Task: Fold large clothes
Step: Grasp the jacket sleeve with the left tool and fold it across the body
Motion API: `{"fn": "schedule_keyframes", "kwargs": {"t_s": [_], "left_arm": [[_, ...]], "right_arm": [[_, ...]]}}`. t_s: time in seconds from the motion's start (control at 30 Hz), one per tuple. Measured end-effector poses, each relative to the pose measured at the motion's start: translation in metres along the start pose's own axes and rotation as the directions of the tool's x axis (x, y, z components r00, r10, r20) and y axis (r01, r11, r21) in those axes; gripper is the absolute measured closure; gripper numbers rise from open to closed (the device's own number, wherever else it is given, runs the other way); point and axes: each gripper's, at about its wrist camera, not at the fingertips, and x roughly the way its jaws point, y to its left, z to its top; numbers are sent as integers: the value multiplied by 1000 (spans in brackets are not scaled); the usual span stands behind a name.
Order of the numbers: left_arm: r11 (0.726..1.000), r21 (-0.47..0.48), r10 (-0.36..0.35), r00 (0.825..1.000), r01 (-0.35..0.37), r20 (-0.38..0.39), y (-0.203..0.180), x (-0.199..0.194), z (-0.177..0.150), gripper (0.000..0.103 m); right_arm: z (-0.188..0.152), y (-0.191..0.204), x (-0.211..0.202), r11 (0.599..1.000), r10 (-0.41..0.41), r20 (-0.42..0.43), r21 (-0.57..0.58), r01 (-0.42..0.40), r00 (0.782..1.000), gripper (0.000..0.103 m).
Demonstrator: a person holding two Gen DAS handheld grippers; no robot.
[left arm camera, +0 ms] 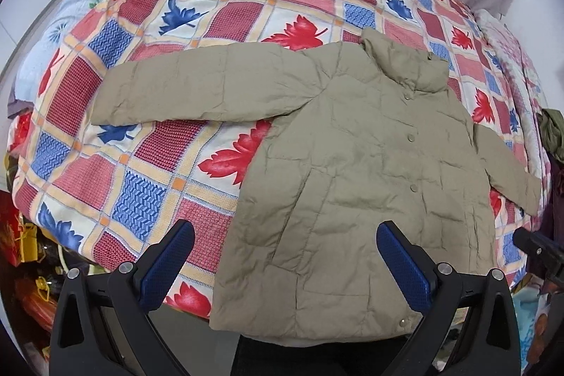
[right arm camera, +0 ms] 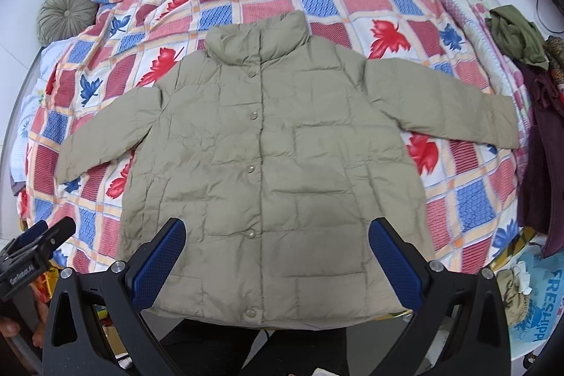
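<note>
a bed (right arm camera: 469,199) covered by a patchwork quilt (left arm camera: 148,199) with red and blue leaf prints carries a khaki puffer jacket (right arm camera: 275,171) lying flat, front up, snapped shut, collar toward the far side and both sleeves spread out to the sides. a round green cushion (right arm camera: 65,11) sits at the bed's far corner, and a heap of dark clothes (right arm camera: 539,115) lies at its right edge. the left gripper (left arm camera: 285,256) and right gripper (right arm camera: 278,252) hover over the jacket's hem, fingers spread wide apart, holding nothing.
</note>
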Motion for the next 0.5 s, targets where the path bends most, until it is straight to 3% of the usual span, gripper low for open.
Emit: {"fn": "schedule_keyframes", "kwargs": {"t_s": [0.2, 0.3, 0.5], "left_arm": [[995, -96, -43, 999, 42, -11, 59, 39, 10, 0], [983, -162, -84, 996, 81, -13, 88, 66, 18, 0], [910, -339, -221, 971, 237, 86, 145, 129, 44, 0]], "right_arm": [[-2, 41, 46, 995, 96, -56, -36, -98, 994, 0], [-4, 64, 70, 993, 87, -112, -71, -95, 990, 0], [-6, 89, 121, 988, 93, -212, -101, -117, 973, 0]]}}
